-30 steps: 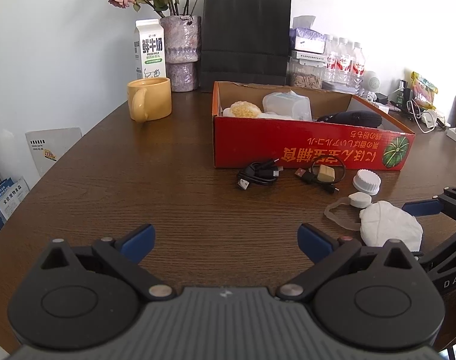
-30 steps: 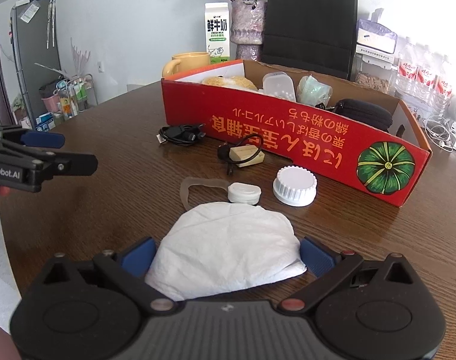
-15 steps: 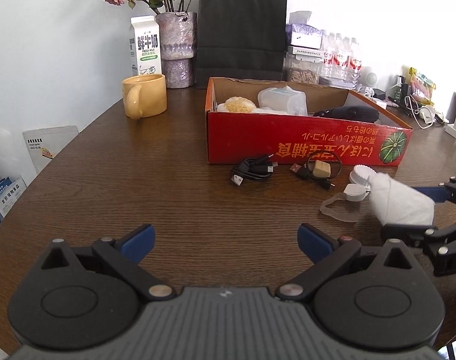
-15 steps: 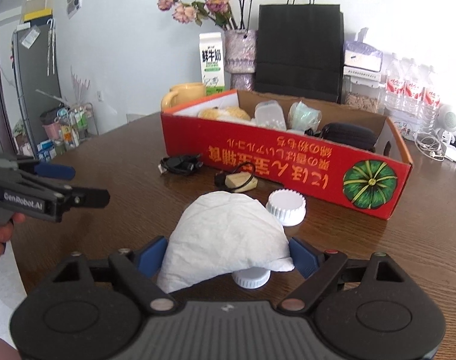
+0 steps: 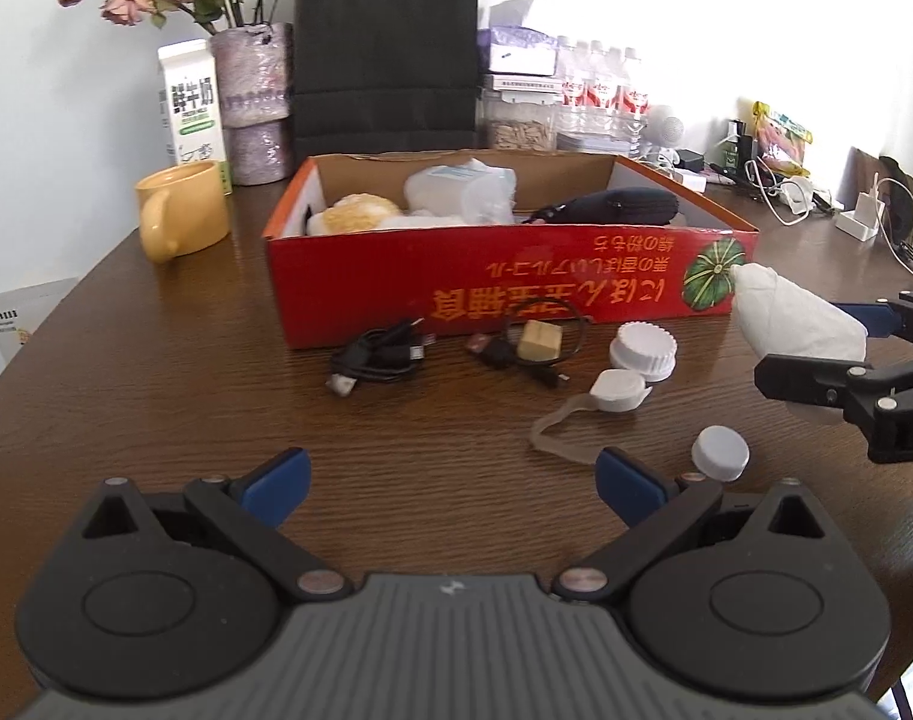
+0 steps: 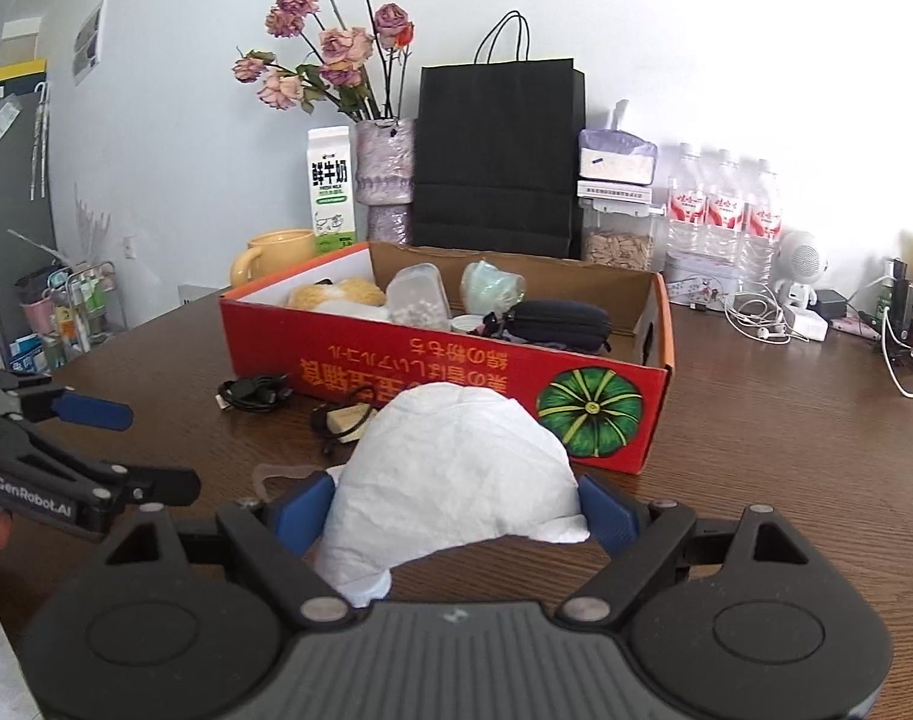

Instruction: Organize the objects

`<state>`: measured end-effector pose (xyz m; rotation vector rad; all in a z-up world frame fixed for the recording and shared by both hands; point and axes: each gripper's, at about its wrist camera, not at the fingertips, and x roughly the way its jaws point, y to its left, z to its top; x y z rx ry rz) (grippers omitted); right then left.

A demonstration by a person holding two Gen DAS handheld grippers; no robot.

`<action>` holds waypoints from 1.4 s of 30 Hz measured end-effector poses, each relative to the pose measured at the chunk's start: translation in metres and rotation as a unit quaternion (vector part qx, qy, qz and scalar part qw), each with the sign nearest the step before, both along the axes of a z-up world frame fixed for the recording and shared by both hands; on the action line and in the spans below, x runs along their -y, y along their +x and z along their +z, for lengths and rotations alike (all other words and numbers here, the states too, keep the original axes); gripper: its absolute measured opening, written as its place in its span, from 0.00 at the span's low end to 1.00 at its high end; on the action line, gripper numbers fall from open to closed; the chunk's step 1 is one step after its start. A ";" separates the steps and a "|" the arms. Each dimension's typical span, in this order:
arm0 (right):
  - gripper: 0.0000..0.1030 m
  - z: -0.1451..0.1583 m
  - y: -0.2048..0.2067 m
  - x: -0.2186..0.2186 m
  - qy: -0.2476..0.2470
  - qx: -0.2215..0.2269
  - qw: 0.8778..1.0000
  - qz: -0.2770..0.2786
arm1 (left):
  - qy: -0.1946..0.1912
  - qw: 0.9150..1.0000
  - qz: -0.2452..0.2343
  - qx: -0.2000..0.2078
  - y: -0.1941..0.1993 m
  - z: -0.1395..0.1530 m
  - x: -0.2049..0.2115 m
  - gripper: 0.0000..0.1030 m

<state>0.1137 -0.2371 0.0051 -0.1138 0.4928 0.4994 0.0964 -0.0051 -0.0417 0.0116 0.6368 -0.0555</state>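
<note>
My right gripper (image 6: 456, 507) is shut on a white crumpled paper bundle (image 6: 456, 462) and holds it above the table, in front of the red cardboard box (image 6: 444, 378). The bundle also shows in the left wrist view (image 5: 798, 321), at the right, near the box's front right corner. My left gripper (image 5: 450, 480) is open and empty, low over the table. Ahead of it lie a black cable (image 5: 375, 357), a beige block with a cord (image 5: 540, 339), two white caps (image 5: 642, 348) (image 5: 720, 453) and a small white lid with a clear strap (image 5: 618, 391).
The red box (image 5: 486, 294) holds a plush toy (image 5: 354, 217), a plastic container (image 5: 456, 192) and a black case (image 5: 612, 207). Behind stand a yellow mug (image 5: 183, 216), a milk carton (image 5: 192, 105), a vase (image 5: 255, 102), a black bag (image 5: 387, 54) and water bottles (image 5: 600, 90). Chargers and cables lie at the far right.
My right gripper closed on the white bundle and lifted it off the table toward the box. A small white cap that lay under it now shows on the table.
</note>
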 end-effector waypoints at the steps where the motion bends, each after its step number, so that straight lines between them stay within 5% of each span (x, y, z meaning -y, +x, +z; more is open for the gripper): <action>1: 0.85 -0.001 0.001 0.001 0.000 0.000 1.000 -0.001 | 0.000 1.000 -0.002 0.000 0.004 -0.001 0.003 1.00; 6: 0.85 -0.006 0.007 0.002 0.004 -0.004 1.000 -0.001 | 0.003 1.000 0.000 -0.001 0.019 -0.004 0.015 0.97; 12: 0.85 -0.010 0.010 0.000 0.008 0.001 1.000 0.000 | 0.010 1.000 -0.005 -0.007 0.032 -0.007 0.024 0.76; 20: 0.85 -0.012 0.011 -0.001 0.012 -0.001 1.000 0.002 | 0.020 0.999 -0.042 -0.013 0.034 -0.013 0.037 0.06; 42: 0.85 0.006 0.012 -0.016 0.017 0.026 0.999 0.012 | 0.017 0.996 -0.039 0.073 0.017 0.031 0.029 0.03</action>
